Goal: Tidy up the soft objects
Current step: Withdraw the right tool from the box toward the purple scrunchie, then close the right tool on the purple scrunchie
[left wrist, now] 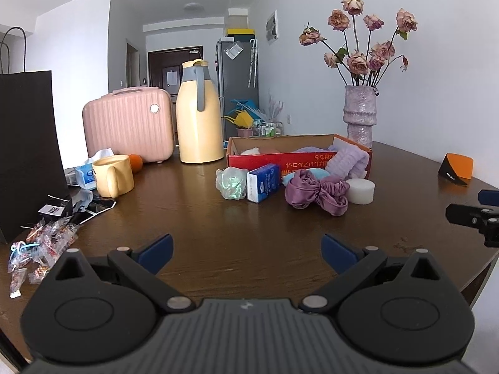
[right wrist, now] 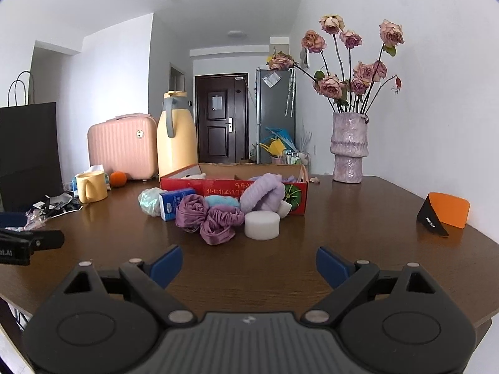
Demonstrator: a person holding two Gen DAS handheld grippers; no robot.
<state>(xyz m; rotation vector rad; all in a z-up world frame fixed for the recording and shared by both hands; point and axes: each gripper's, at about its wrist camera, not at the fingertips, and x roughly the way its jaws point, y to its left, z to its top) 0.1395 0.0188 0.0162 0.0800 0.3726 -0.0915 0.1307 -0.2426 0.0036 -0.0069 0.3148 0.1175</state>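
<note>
While both my grippers, left gripper (left wrist: 246,251) and right gripper (right wrist: 249,263), hang wide and empty, approx 4 soft items lie in the red cardboard box (right wrist: 232,187). Purple satin scrunchie (right wrist: 207,218), white foam puck (right wrist: 262,225), lilac knit cloth (right wrist: 263,196) remain outside w/ blue tissue pack (right wrist: 174,207) crowding them.

Purple scrunchie (right wrist: 209,218), white sponge (right wrist: 262,225), red box (right wrist: 230,188), brown table (right wrist: 358,227).

On the brown bench (left wrist: 218,233) stood a pink case (left wrist: 128,124), a yellow jug (left wrist: 198,118), a yellow mug (left wrist: 113,174) beside an orange (left wrist: 136,162), a vase (left wrist: 360,115) of dried roses (left wrist: 358,59), and a black bag (left wrist: 28,149).
</note>
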